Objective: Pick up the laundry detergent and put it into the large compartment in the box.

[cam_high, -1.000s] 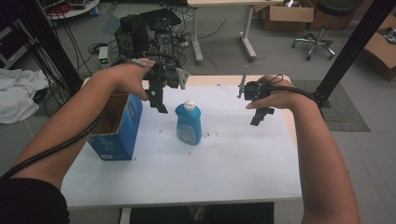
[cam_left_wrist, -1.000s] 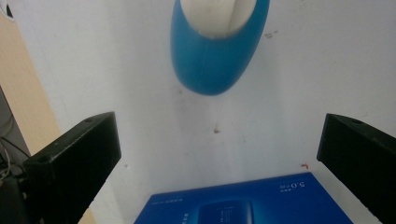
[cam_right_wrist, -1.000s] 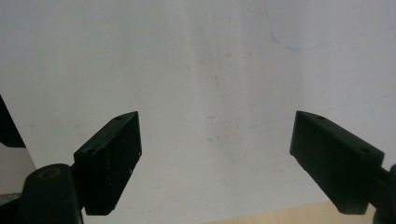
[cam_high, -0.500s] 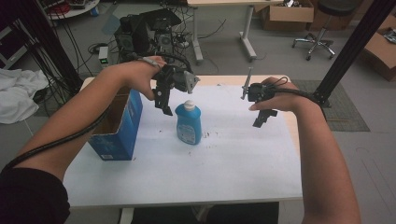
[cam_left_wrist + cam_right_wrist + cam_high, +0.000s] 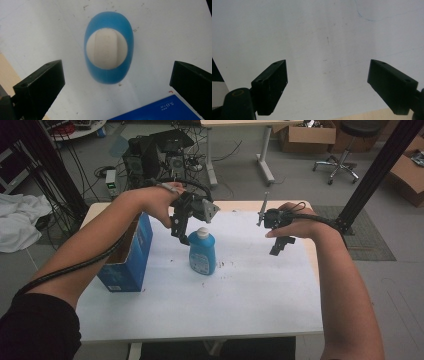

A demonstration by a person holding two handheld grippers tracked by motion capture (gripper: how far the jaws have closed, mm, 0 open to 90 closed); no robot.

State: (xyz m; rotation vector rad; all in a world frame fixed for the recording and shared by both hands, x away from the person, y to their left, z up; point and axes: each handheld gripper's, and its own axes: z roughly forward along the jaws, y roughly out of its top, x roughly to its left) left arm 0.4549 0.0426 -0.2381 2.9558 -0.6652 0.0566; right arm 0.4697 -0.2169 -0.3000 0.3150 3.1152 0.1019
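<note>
The box [image 5: 127, 257] stands open-topped to the outer side of the left gripper [image 5: 181, 232]; its inside cannot be made out. The bottle [image 5: 202, 251] stands upright on the table [image 5: 250, 290], white cap [image 5: 107, 48] shut. It sits directly below the left gripper, between the spread jaws, untouched. The right gripper [image 5: 278, 245], jaws also spread, hangs over bare table, well apart from the bottle.

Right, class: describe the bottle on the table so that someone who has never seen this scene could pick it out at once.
Start at the white table and find the open blue box at its left edge. Just right of the box stands the blue bottle, upright, directly under the left gripper, whose jaws are open. Unlike the square-cornered cardboard box, it is rounded, oval from above, and topped with a white cap.
</note>
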